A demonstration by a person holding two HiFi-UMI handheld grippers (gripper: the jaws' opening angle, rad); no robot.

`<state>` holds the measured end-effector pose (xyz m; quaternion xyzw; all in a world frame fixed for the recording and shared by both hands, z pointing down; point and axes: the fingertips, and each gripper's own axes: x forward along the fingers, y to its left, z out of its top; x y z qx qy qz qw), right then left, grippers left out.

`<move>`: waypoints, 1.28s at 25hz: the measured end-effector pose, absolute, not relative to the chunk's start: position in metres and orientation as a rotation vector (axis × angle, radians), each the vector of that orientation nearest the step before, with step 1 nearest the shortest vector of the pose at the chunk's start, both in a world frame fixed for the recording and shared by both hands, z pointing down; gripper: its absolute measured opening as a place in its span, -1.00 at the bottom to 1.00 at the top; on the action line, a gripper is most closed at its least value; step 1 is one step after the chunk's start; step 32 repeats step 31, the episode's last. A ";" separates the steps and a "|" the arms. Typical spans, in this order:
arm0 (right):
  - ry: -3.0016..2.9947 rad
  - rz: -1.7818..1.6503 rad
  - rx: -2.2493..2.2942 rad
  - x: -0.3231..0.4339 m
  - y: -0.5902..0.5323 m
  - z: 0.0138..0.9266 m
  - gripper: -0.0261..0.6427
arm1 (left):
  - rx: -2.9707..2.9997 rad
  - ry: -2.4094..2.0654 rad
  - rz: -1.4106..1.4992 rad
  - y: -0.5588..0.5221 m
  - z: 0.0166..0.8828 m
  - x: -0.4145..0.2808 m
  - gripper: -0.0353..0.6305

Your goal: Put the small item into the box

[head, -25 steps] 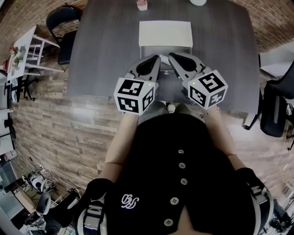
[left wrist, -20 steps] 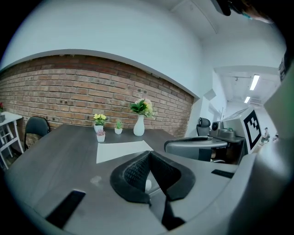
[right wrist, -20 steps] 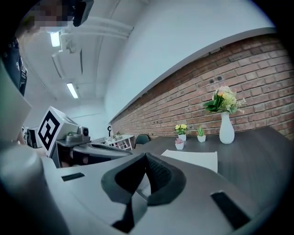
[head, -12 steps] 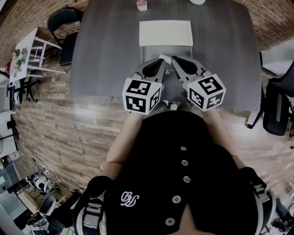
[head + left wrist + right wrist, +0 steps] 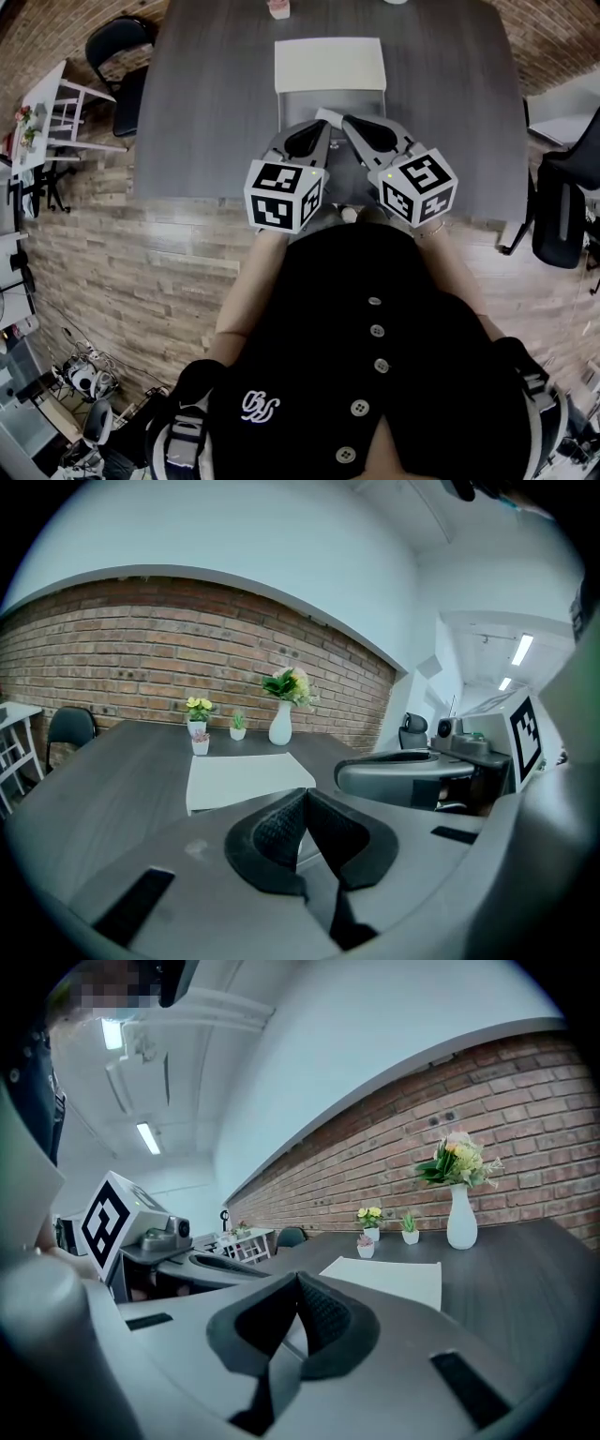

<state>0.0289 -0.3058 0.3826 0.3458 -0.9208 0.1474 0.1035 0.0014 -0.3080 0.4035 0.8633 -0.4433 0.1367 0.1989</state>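
A white box [image 5: 328, 64] lies flat on the dark grey table [image 5: 206, 103], with its grey front side [image 5: 333, 97] facing me. In the left gripper view the box top [image 5: 246, 778] sits just beyond the jaws. It also shows in the right gripper view [image 5: 389, 1279]. My left gripper [image 5: 317, 124] and right gripper [image 5: 349, 122] hover side by side at the box's near side, tips almost touching. Both stand shut, pads meeting at the tips. A small white piece [image 5: 324, 114] shows between the tips; I cannot tell whether either gripper holds it.
A white vase with flowers [image 5: 281, 726] and small potted plants [image 5: 198, 735] stand at the table's far end by the brick wall. Black chairs flank the table at left [image 5: 122, 56] and right [image 5: 562, 216]. A white shelf [image 5: 56, 108] stands further left.
Both grippers have edged forward toward the box and closer together. The small white piece between their tips was not visible a second ago.
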 end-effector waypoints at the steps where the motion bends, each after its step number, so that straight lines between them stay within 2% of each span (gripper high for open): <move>1: -2.711 0.436 1.021 0.031 -0.306 0.384 -0.92 | 2.412 -1.237 0.381 -0.308 0.405 0.003 -0.85; 32: -2.678 0.466 1.033 0.038 -0.306 0.398 -0.92 | 2.421 -1.224 0.389 -0.306 0.411 0.011 -0.85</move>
